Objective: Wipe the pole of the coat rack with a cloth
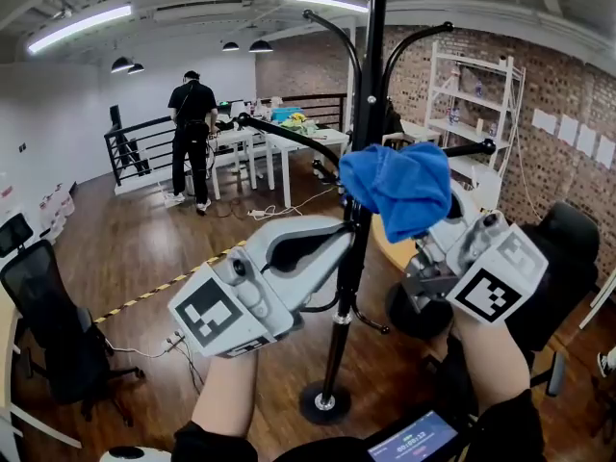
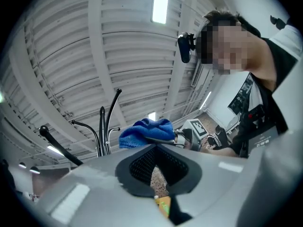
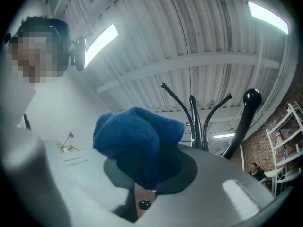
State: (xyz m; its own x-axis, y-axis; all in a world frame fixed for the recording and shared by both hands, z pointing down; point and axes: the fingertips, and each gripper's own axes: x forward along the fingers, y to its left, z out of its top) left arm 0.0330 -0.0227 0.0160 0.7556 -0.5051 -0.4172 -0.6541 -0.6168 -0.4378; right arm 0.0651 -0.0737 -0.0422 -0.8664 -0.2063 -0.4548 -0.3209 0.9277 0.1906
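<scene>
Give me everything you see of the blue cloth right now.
The blue cloth is soft, fuzzy, terry-looking fabric, bunched into a rounded wad, not spread. Its lower fold is pinched in the right claw, the bulk bulging above the tips. It is held high beside the coat rack pole; whether it touches the pole cannot be told.

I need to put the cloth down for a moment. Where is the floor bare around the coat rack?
Bare wooden floor lies left of the rack's base, up to the cables by the office chair, and beyond the yellow tape towards the white tables. Right of the base, a dark chair crowds in.
</scene>
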